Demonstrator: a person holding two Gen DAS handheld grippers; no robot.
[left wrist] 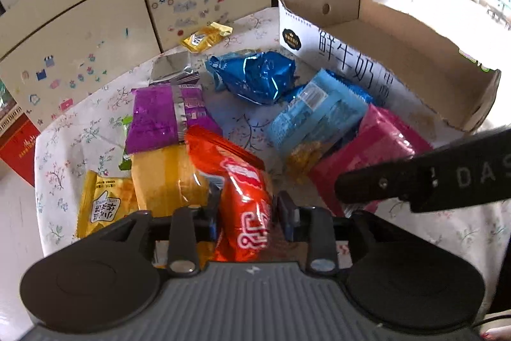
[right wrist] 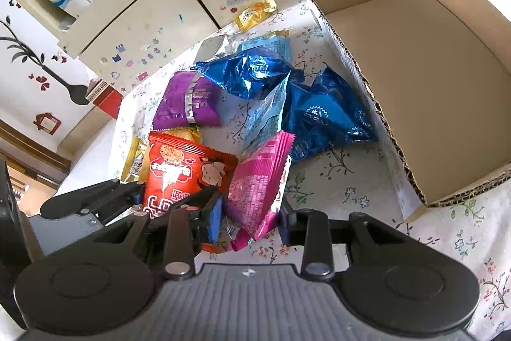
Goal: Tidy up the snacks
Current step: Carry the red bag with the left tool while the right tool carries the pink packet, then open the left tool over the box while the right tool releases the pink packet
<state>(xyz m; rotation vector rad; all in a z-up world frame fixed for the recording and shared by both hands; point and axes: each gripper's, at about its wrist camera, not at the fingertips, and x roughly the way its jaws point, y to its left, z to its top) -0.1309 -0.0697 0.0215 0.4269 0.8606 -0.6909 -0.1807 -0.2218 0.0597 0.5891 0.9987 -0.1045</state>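
Observation:
Several snack packets lie on a flowered tablecloth. My left gripper has its jaws on either side of a red-orange packet, fingers open around it. My right gripper is open around the near end of a pink packet, which also shows in the left wrist view. The red-orange packet lies just left of it. An empty cardboard box stands to the right, with printed side visible in the left wrist view.
Other packets: purple, dark blue, light blue, yellow, and a small yellow one at the far edge. A stickered cabinet stands behind the table. The right gripper's finger crosses the left wrist view.

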